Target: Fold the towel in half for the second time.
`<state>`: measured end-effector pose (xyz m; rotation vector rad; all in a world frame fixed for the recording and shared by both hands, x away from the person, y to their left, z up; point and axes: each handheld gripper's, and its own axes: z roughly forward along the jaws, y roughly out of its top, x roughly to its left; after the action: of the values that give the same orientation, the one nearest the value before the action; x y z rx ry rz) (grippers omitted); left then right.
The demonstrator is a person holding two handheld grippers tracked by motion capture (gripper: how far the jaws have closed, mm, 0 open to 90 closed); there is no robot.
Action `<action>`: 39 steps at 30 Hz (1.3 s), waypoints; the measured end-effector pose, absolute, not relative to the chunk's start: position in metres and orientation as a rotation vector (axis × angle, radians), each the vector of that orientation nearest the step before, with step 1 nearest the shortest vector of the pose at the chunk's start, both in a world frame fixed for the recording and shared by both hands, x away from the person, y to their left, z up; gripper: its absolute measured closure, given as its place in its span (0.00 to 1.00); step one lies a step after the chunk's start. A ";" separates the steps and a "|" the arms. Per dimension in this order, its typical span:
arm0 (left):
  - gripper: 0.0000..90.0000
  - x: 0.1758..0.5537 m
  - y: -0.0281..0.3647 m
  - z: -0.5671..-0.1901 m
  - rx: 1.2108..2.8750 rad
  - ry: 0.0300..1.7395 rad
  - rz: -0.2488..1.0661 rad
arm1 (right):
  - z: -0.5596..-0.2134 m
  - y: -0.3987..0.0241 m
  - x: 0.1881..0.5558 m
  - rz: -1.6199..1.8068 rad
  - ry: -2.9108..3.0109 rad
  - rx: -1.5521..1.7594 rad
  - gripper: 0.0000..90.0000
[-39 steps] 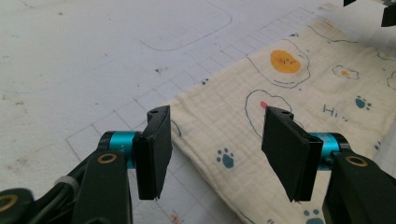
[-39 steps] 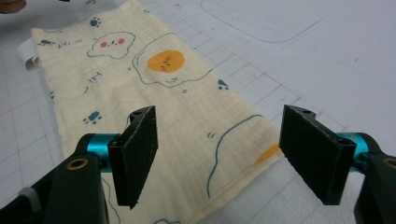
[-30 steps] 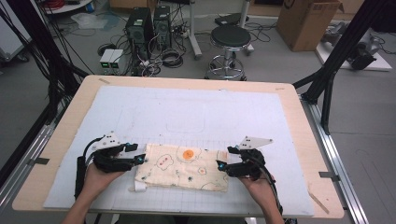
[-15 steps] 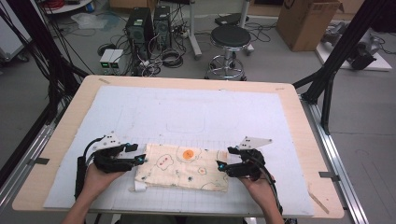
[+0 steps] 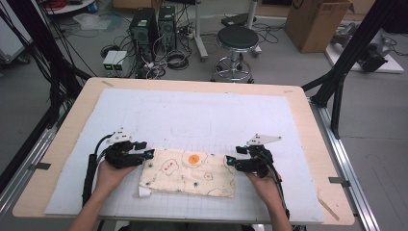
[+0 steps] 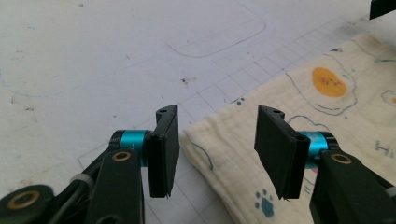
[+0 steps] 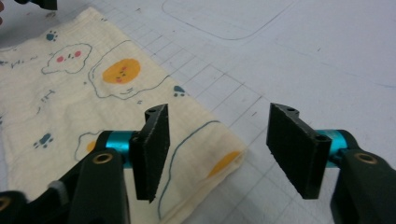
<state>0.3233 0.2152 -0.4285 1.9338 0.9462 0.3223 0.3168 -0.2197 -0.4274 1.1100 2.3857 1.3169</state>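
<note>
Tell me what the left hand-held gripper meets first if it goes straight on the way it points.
Probably the cloth: its near corner already lies between the left hand-held gripper's open jaws, which have just been closing, though depth is unclear.

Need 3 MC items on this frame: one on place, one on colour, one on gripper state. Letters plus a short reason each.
1. Where does the folded cloth lie?
A. on the near part of the white mat, between the two grippers
B. at the mat's far edge
C. on the floor beside the stool

2. What colour is the large round yolk print on the cloth?
A. green
B. orange
C. purple

3. How do the left gripper and right gripper stand?
A. both clamped on the cloth
B. one clamped, one open
C. both open, a cloth corner in each gap, pads not pressing

Key: 1 A, the high view shows it near the person, a gripper at each end. 2 B, the print is orange. 3 C, each gripper view shows a gap; the jaws have just been closing.
</note>
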 end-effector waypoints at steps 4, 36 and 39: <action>0.57 0.329 0.213 -0.434 1.977 0.975 0.342 | -0.433 -0.217 0.324 1.263 2.414 1.138 0.53; 0.94 0.339 0.209 -0.433 2.023 0.966 0.253 | -0.433 -0.220 0.332 1.280 2.519 1.142 0.94; 0.94 0.339 0.211 -0.431 1.998 0.981 0.259 | -0.431 -0.220 0.336 1.293 2.512 1.150 0.94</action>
<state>0.3394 0.2114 -0.4313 1.9979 0.9810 0.2595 0.3357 -0.2202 -0.4309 1.1496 2.5118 1.2928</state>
